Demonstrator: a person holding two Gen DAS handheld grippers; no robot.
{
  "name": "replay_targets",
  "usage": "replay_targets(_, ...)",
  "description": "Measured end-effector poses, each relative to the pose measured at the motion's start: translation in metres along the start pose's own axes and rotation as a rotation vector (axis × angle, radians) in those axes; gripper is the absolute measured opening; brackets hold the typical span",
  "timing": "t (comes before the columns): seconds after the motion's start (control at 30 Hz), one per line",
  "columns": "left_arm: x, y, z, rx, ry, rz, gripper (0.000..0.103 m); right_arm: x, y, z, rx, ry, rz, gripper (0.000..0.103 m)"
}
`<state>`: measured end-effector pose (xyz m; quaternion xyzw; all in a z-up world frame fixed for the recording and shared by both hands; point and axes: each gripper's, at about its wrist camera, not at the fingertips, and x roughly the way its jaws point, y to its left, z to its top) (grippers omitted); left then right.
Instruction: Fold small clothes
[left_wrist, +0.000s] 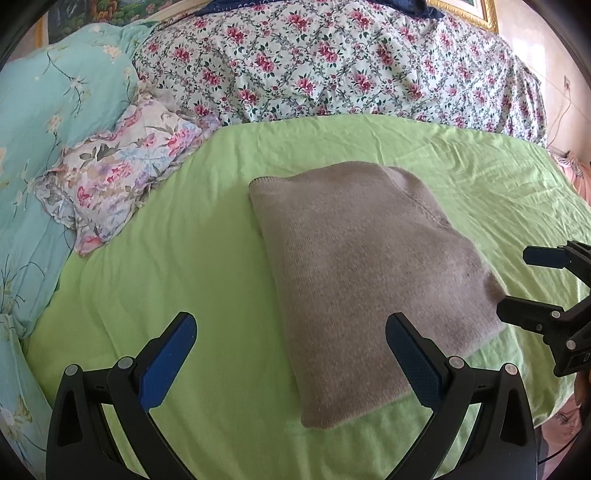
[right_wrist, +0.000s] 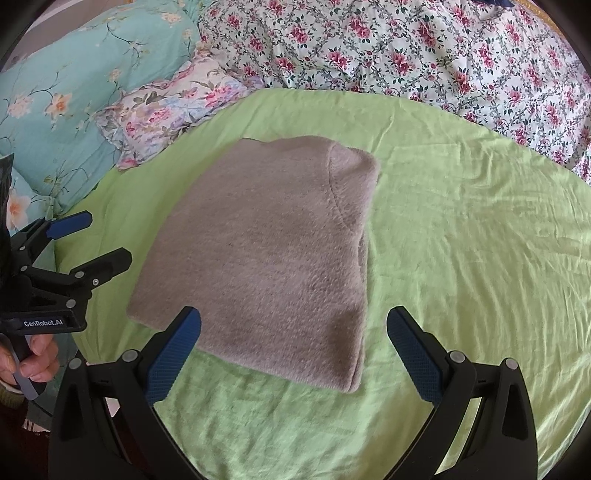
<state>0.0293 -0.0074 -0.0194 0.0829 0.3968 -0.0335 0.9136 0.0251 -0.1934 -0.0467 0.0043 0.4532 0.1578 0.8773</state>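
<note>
A: Report the position of the garment.

B: The folded grey-brown sweater (left_wrist: 369, 280) lies flat on the green bed sheet (left_wrist: 184, 258), a compact rectangle at the centre of the left wrist frame. In the right wrist view it fills the middle of the frame, its rounded neckline edge toward the upper right of the fabric.

A: State of the left tongs (left_wrist: 291, 354)?

B: Released. The jaws stand wide apart at the lower edge of the left wrist frame, nothing between them. The blue pad (left_wrist: 413, 362) of one jaw overlaps the sweater's near edge in the view; contact cannot be confirmed. The other jaw hangs over bare sheet.

A: And the right tongs (right_wrist: 295, 350)?

B: Also released, jaws spread wide at the bottom of the right wrist frame, holding nothing. They sit above the sweater's near edge. In the left wrist view they appear at the right edge of the frame, just beside the sweater's corner.

A: Surroundings?

B: A floral quilt (left_wrist: 332, 62) spans the top of the frame. A floral pillow (left_wrist: 122, 166) sits at the left, against teal bedding (left_wrist: 44, 129). The person's hand (right_wrist: 37, 354) grips the left handle at the lower left of the right wrist frame.
</note>
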Motion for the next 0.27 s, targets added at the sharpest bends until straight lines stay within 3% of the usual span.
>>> replay_targets(0.27,0.012,0.001,0.016,-0.006,-0.014,0.016,0.102,0.014,-0.008,0.010,0.009,0.002,0.003,0.101)
